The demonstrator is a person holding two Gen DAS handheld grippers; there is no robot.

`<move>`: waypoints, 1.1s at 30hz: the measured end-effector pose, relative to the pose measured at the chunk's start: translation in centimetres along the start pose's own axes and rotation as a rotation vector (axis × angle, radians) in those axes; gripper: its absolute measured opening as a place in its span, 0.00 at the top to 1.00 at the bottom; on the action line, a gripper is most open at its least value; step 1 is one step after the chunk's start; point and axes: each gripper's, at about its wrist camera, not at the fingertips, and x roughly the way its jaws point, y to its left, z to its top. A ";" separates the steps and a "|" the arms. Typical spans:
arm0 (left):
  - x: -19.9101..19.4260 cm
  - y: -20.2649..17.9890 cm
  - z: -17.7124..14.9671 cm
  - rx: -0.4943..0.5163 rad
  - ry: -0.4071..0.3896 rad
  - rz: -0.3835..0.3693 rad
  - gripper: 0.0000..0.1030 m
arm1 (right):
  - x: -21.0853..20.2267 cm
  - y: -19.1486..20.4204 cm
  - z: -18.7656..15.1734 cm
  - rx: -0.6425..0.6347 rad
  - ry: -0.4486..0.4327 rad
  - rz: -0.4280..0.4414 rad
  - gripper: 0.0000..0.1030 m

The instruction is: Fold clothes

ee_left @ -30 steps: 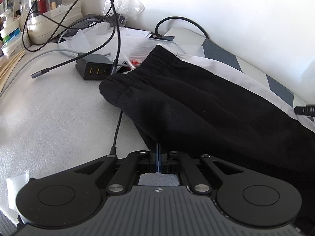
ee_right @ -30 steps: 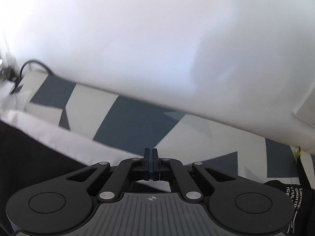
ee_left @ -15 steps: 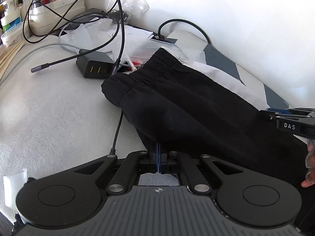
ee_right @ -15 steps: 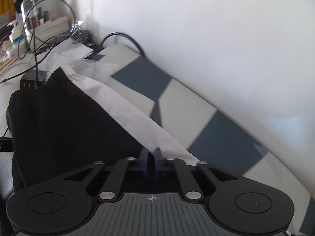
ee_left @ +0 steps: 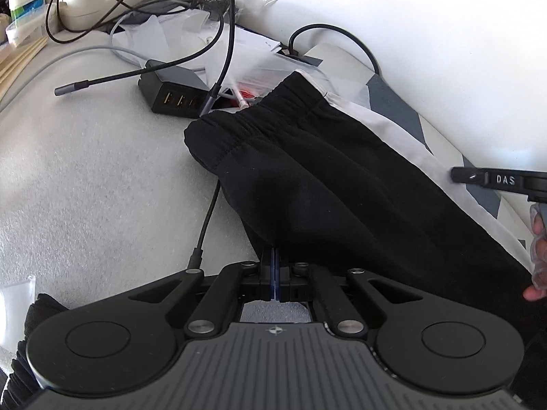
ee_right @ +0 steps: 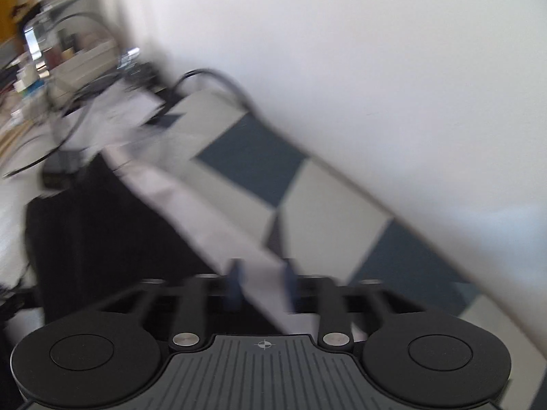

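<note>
Black trousers with an elastic waistband and a white side stripe lie on the white table, partly on a grey-and-cream checked mat. My left gripper is shut, its tips pinching the near edge of the black cloth. The right wrist view is blurred; there my right gripper hangs over the white stripe with its jaws opening, and the pads press on nothing. One of its fingers and a person's fingertips show at the right edge of the left wrist view.
A black charger block, tangled cables, papers and plastic bags lie behind the waistband. Boxes and bottles stand at the far left. A white wall runs along the mat. A thin cable passes under the trousers.
My right gripper swung from facing the wall and mat round to the trousers' white stripe, and its jaws went from shut to apart. It came into the left wrist view. The left gripper stayed put.
</note>
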 end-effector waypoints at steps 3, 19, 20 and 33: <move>0.1 -0.1 0.1 -0.003 0.002 0.006 0.99 | 0.9 2.9 -0.8 -0.173 0.018 -0.050 0.45; -0.4 0.2 -0.2 0.005 -0.011 0.001 0.99 | 0.9 3.4 -0.7 -0.111 -0.009 -0.042 0.99; -0.4 0.3 -0.2 0.003 -0.010 -0.001 0.99 | 0.9 3.4 -0.7 -0.107 -0.014 -0.044 0.99; -2.0 0.9 -1.5 0.001 -0.042 -0.010 1.00 | 1.2 1.5 1.0 -0.007 -0.101 -0.140 1.00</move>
